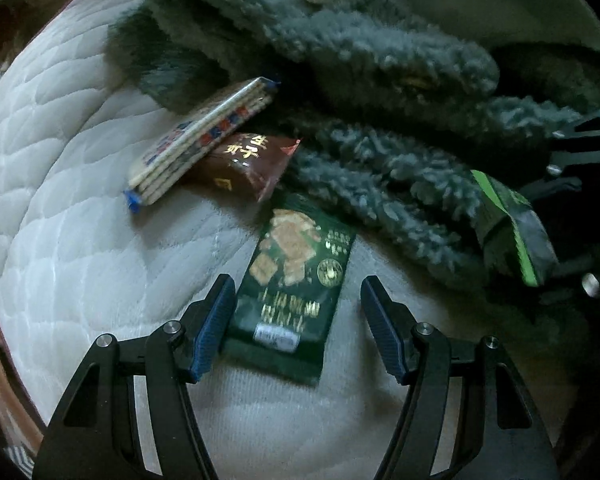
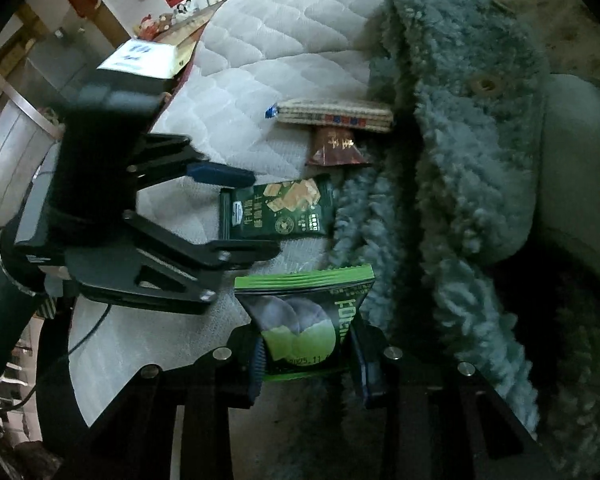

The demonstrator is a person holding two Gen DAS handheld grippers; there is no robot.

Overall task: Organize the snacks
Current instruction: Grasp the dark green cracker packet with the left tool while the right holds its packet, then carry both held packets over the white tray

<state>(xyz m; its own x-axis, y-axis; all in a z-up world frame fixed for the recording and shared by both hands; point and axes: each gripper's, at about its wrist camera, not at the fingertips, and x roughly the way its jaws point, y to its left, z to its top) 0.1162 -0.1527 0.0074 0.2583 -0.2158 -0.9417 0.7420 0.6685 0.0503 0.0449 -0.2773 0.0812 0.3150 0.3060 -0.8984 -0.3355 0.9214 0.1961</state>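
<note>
A dark green cracker packet (image 1: 292,292) (image 2: 278,210) lies flat on the white quilted mattress (image 1: 60,184). My left gripper (image 1: 298,300) is open, its blue pads on either side of the packet's near end; it also shows in the right wrist view (image 2: 256,216). My right gripper (image 2: 306,356) is shut on a bright green snack pouch (image 2: 304,320), also seen at the right edge of the left wrist view (image 1: 512,232). A clear pack of biscuits (image 1: 204,140) (image 2: 336,116) leans on a brown packet (image 1: 248,164) (image 2: 338,146) further back.
A grey-green fleece coat (image 1: 360,80) (image 2: 460,160) is heaped along the right side of the snacks, touching the brown packet and the pouch. The mattress edge (image 2: 188,64) drops off on the left, with a box and room clutter beyond.
</note>
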